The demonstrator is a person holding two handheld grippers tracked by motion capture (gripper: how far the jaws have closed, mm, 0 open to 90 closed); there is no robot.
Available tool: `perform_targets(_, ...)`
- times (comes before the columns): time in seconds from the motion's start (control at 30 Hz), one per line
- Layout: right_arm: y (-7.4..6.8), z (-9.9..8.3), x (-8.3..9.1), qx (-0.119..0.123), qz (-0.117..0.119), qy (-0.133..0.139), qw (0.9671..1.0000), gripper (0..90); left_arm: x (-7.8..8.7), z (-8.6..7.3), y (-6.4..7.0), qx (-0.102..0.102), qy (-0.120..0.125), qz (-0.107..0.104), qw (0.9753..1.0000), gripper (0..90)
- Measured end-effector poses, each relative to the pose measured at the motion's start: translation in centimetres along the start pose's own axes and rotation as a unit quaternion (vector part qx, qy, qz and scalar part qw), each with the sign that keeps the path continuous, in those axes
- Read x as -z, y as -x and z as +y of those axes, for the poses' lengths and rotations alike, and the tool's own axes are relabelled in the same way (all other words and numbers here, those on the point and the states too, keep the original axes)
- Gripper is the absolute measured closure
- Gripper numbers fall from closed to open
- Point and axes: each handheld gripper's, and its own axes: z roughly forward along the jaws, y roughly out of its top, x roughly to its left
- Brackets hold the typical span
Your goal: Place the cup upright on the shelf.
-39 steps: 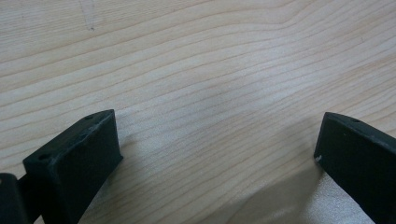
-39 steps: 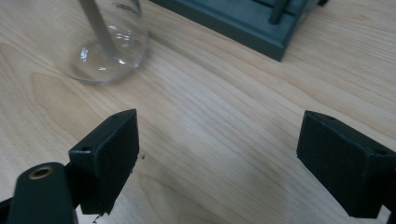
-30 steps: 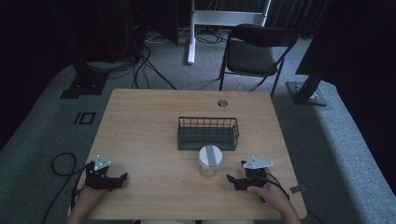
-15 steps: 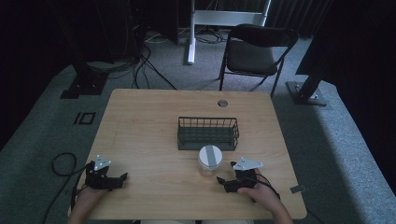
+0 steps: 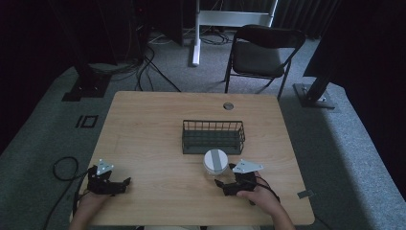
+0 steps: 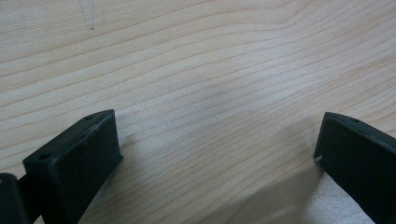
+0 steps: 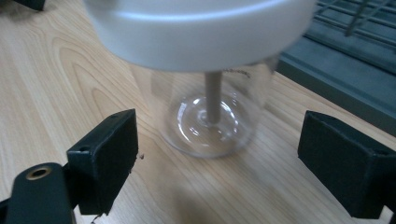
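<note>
Right gripper (image 7: 219,154): jaws spread wide, holding nothing, flanking the base of the clear jar (image 7: 210,112) without contact. Jar stands upright, white-lidded, on the worktop (image 5: 153,139) just before the wire basket (image 5: 213,136). Left gripper (image 6: 217,158): jaws wide, empty, over bare worktop.

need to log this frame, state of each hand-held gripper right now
Left hand-held gripper: open, holding nothing, over bare table.
Right hand-held gripper: open, jaws either side of the clear jar, not gripping it.
</note>
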Motion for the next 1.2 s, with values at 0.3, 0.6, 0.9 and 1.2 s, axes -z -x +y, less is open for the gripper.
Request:
perform_targets(0.3, -0.3, 0.8, -0.8, 0.000, 0.000, 0.013, 0.9999, 12.2, 0.0, 0.0, 0.0, 0.001, 0.000, 0.000, 1.0000, 0.4)
perform_targets(0.6, -0.5, 0.9, -1.5, -0.006, -0.002, 0.032, 0.9995, 12.2, 0.0, 0.0, 0.0, 0.001, 0.000, 0.000, 1.0000, 0.4)
perform_targets(0.9, -0.8, 1.0, -2.1, -0.019, 0.000, 0.047, 0.9987, 12.2, 0.0, 0.0, 0.0, 0.001, 0.001, 0.000, 1.0000, 0.4)
perform_targets(1.2, -0.9, 1.2, -2.5, -0.030, -0.010, 0.064, 0.9974, 12.1, 0.0, 0.0, 0.0, 0.001, 0.000, 0.000, 1.0000, 0.4)
